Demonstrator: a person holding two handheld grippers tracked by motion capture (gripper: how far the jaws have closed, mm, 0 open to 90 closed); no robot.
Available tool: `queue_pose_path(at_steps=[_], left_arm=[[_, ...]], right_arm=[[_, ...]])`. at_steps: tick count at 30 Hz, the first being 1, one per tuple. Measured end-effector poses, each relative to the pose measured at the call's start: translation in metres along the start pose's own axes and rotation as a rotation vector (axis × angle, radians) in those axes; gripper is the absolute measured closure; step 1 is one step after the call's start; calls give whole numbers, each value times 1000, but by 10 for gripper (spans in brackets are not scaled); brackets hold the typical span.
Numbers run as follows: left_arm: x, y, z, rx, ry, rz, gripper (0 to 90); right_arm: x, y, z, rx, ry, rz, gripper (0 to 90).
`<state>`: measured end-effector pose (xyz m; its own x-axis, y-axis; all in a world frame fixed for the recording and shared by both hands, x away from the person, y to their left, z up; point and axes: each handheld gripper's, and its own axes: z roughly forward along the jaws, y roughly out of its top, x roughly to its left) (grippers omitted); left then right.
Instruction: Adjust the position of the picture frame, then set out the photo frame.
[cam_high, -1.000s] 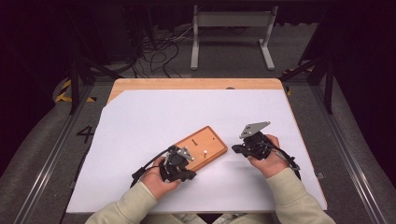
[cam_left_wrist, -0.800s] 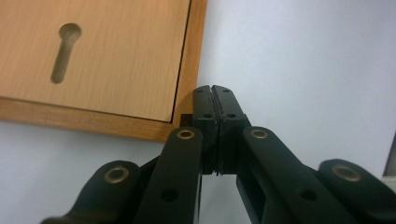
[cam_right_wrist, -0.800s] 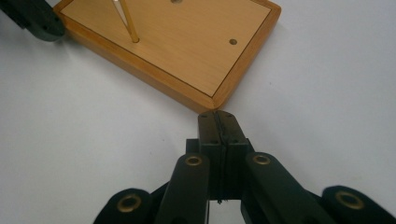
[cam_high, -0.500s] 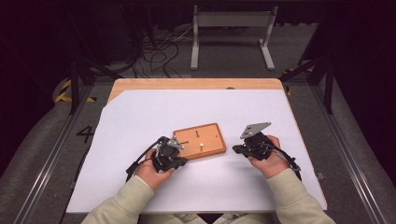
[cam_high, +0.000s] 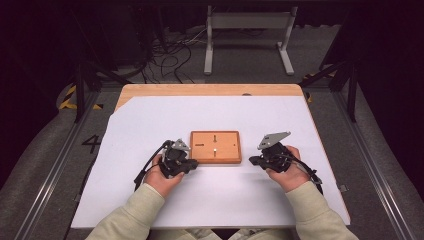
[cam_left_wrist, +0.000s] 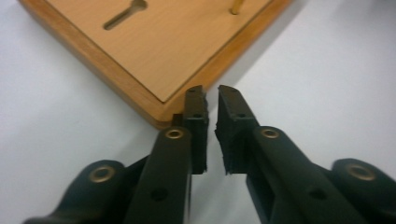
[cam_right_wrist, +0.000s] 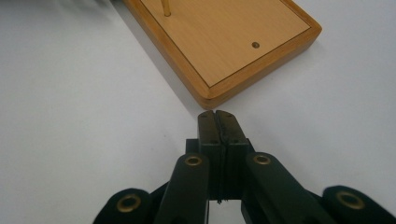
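A flat wooden board (cam_high: 215, 146) with a slot (cam_left_wrist: 123, 14) and a thin upright peg (cam_right_wrist: 166, 7) lies square in the middle of the white sheet. My left gripper (cam_high: 192, 165) lies at the board's near left corner. In the left gripper view the board (cam_left_wrist: 173, 46) has its corner just ahead of the left gripper (cam_left_wrist: 211, 93). Its jaws have just been opening and stand a narrow gap apart with nothing between them. My right gripper (cam_high: 252, 160) rests right of the board. In the right gripper view the right gripper (cam_right_wrist: 217, 114) is shut and empty, pointing at a corner of the board (cam_right_wrist: 224, 42).
The white sheet (cam_high: 150, 120) covers most of a wooden table (cam_high: 210, 90). Beyond the far edge are a grey metal stand (cam_high: 247, 22) and loose cables (cam_high: 170, 50) on the floor. Metal rails (cam_high: 50, 175) run along both sides.
The board has turned from skewed to square with the table. My left hand has slid left along its near edge, and its jaws have parted slightly. The right hand has stayed put.
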<state>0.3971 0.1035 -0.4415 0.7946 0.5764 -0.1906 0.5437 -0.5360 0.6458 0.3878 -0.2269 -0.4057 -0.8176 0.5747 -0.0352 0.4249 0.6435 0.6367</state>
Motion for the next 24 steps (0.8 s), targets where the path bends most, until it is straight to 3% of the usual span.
queue_pose_path(at_steps=[4,7,15,16,24], left_arm=[[-5,-1,-12,-33,-35,29,698],[-8,-1,-22,-38,5,65,664],[4,-6,-43,-92,22,48,601],[8,-8,-46,-104,31,29,590],[13,-13,-48,-118,64,12,524]], right_arm=[[1,1,-2,-16,4,-5,886],[1,2,-3,-31,5,-9,856],[5,9,-3,-72,26,-30,777],[6,11,-2,-79,31,-34,765],[12,33,6,-129,86,-60,714]])
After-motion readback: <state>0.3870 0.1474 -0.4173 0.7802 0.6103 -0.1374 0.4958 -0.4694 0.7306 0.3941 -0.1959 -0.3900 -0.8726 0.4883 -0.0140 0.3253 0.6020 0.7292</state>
